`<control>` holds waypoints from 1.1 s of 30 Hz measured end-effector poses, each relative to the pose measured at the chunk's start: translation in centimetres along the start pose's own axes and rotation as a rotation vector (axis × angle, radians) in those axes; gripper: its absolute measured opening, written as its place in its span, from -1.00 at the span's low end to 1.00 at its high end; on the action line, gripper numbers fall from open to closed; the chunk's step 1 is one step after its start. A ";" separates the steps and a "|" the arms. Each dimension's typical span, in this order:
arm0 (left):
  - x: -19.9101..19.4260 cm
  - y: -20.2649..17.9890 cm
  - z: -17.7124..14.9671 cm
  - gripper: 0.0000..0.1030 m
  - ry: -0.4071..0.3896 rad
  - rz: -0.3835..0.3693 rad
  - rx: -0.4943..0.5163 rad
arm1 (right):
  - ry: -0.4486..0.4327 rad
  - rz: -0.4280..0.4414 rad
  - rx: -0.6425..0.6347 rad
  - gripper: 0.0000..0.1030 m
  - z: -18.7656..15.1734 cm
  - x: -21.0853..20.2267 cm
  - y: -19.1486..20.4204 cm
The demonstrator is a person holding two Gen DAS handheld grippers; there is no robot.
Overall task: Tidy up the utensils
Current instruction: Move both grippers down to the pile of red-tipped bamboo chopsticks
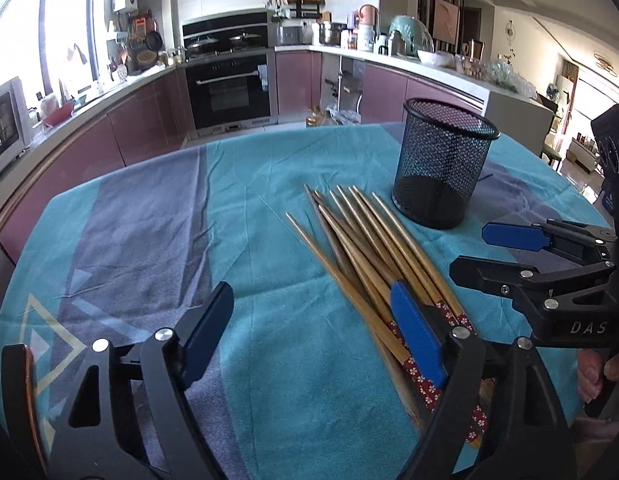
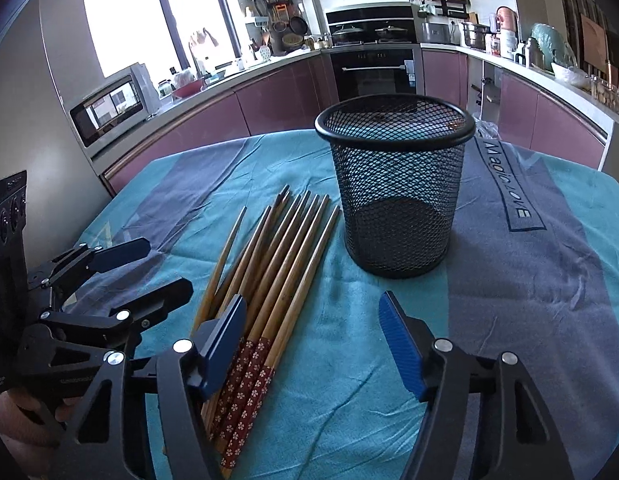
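Left gripper [image 1: 313, 332] sat nearest the lens, jaws spread, nothing pinched; its right finger [image 1: 417, 336] overlapped the patterned ends of the chopsticks [image 1: 373, 240]. Right gripper [image 2: 313, 344] likewise stood spread and empty, left finger [image 2: 223, 344] above the same ends. Chopsticks lay bundled flat on the blue tablecloth [image 2: 349, 380], tips fanned toward the black mesh cup [image 2: 395, 188]. Cup stood upright just beside them, nothing inside.
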State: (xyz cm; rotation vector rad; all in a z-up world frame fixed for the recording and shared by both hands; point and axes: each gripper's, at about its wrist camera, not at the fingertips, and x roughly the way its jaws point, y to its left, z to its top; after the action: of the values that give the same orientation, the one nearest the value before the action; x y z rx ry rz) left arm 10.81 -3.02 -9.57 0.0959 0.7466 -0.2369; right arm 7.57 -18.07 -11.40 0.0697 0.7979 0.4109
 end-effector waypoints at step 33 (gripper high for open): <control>3.6 3.9 0.5 -0.54 0.191 -0.256 -0.103 | 0.131 0.028 0.023 -0.60 1.0 2.4 -1.1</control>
State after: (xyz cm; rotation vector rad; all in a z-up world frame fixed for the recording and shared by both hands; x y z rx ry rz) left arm 14.68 0.03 -11.68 -0.0770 0.9601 -0.4362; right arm 10.11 -18.11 -12.57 0.0758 0.9313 0.4364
